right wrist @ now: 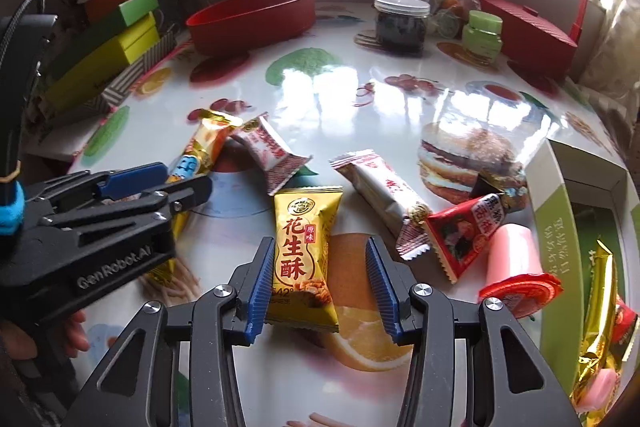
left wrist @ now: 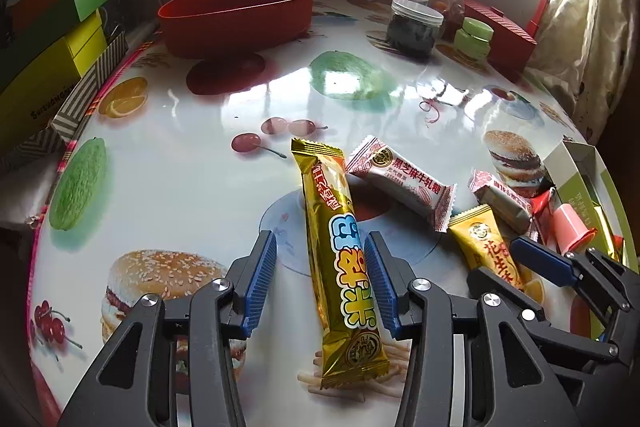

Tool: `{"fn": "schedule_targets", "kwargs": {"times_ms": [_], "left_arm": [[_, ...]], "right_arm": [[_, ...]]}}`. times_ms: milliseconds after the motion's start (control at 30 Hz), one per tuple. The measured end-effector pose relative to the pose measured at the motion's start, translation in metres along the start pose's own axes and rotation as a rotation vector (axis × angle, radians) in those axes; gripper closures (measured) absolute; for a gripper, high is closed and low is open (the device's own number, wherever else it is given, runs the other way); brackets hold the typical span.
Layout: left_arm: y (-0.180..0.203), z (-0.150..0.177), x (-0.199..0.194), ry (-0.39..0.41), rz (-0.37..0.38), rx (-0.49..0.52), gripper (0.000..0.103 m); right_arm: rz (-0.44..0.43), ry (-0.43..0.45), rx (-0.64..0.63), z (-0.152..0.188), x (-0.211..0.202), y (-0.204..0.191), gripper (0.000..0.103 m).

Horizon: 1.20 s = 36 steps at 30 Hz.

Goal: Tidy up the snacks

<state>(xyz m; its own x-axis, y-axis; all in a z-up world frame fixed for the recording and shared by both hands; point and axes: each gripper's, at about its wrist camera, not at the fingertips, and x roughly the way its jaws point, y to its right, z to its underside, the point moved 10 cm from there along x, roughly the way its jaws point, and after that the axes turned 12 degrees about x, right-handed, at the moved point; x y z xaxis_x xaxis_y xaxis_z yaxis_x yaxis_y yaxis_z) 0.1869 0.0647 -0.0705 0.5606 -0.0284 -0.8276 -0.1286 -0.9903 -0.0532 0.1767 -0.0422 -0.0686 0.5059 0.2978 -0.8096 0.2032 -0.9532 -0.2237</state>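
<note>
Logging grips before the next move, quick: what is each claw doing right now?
Left claw: open, straddling the long gold snack bar, not clamped.
Right claw: open around the yellow peanut snack packet, no clear squeeze.

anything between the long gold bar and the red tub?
Nothing. In the left wrist view the tablecloth between the gold bar and the red tub holds only printed cherries and fruit; the right wrist view agrees.

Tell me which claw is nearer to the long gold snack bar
Left. The left claw straddles the long gold snack bar, its jaws on either side. The right claw sits off to the side around the yellow peanut crisp packet.
</note>
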Motion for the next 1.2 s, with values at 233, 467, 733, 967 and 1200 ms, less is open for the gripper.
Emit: {"fn": "schedule_targets", "kwargs": {"times_ms": [233, 467, 733, 967, 1200], "left_arm": [[0.002, 0.001, -0.001, 0.018, -0.011, 0.018, 0.056], [0.004, 0.005, -0.005, 0.020, -0.002, 0.008, 0.079], [0.006, 0.012, -0.012, 0.028, 0.011, -0.007, 0.080], [0.013, 0.017, -0.026, 0.052, 0.039, -0.011, 0.080], [0.026, 0.017, -0.039, 0.073, 0.066, 0.001, 0.080]], "right_arm": [[0.003, 0.001, 0.016, 0.002, -0.005, 0.009, 0.076], [-0.011, -0.002, 0.028, 0.007, -0.009, 0.012, 0.078], [-0.019, 0.012, 0.038, 0.009, -0.016, 0.013, 0.080], [-0.036, 0.026, 0.044, 0.013, -0.025, 0.015, 0.082], [-0.052, 0.048, 0.048, 0.015, -0.037, 0.015, 0.082]]}}
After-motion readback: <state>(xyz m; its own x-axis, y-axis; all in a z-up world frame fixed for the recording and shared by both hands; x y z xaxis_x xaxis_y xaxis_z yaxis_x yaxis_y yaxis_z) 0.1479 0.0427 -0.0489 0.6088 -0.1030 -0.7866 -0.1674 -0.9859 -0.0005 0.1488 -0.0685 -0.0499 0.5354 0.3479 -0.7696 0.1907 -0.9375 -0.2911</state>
